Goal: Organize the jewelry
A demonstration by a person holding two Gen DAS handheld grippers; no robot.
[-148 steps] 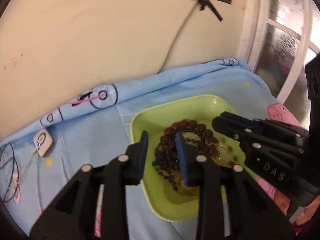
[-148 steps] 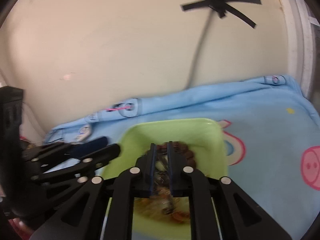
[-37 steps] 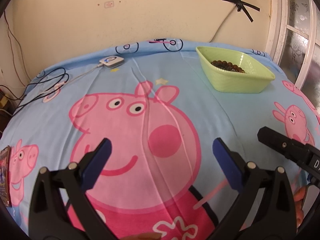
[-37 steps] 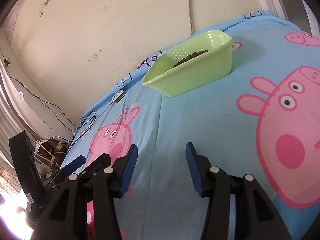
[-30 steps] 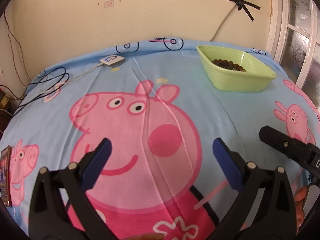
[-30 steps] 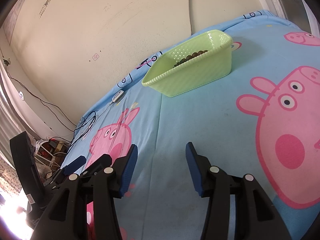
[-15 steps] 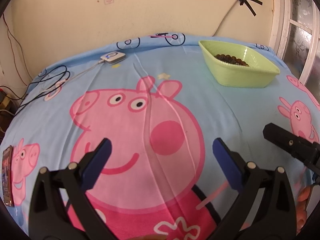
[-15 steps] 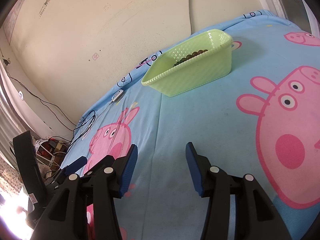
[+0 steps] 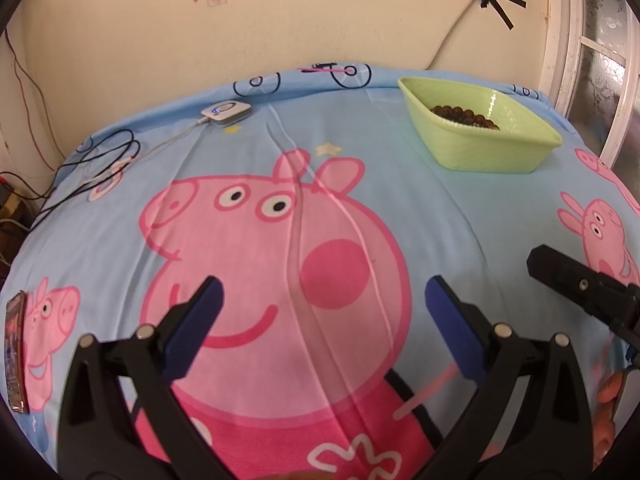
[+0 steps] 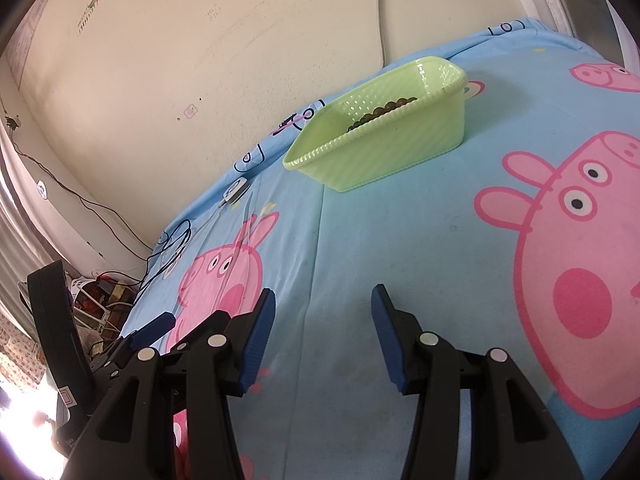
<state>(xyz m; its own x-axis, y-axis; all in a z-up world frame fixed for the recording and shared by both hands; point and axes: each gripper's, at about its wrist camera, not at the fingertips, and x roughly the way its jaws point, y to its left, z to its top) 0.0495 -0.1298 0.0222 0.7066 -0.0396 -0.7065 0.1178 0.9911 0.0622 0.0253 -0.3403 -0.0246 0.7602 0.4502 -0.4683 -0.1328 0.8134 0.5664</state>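
A light green plastic basket (image 9: pixel 508 152) stands far back right on the blue cartoon-pig bedsheet (image 9: pixel 360 160). Dark brown bead bracelets (image 9: pixel 464 114) lie inside it. The basket also shows in the right wrist view (image 10: pixel 400 156), with the beads (image 10: pixel 384 112) just visible over its rim. My left gripper (image 9: pixel 320 308) is open and empty, low over the sheet, far from the basket. My right gripper (image 10: pixel 322 320) is open and empty too, and its side shows at the right edge of the left wrist view (image 9: pixel 580 284).
A small white device with a blue light (image 9: pixel 226 112) and black cables (image 9: pixel 100 160) lie at the back left. A flat dark object (image 9: pixel 16 360) lies at the sheet's left edge. A beige wall (image 9: pixel 280 20) stands behind, and a window frame (image 9: pixel 572 40) is at the right.
Both grippers have drawn back from the basket, where they hovered over the beads 4.9 s ago, and opened. In the last second the left view tilted slightly; the right has held still.
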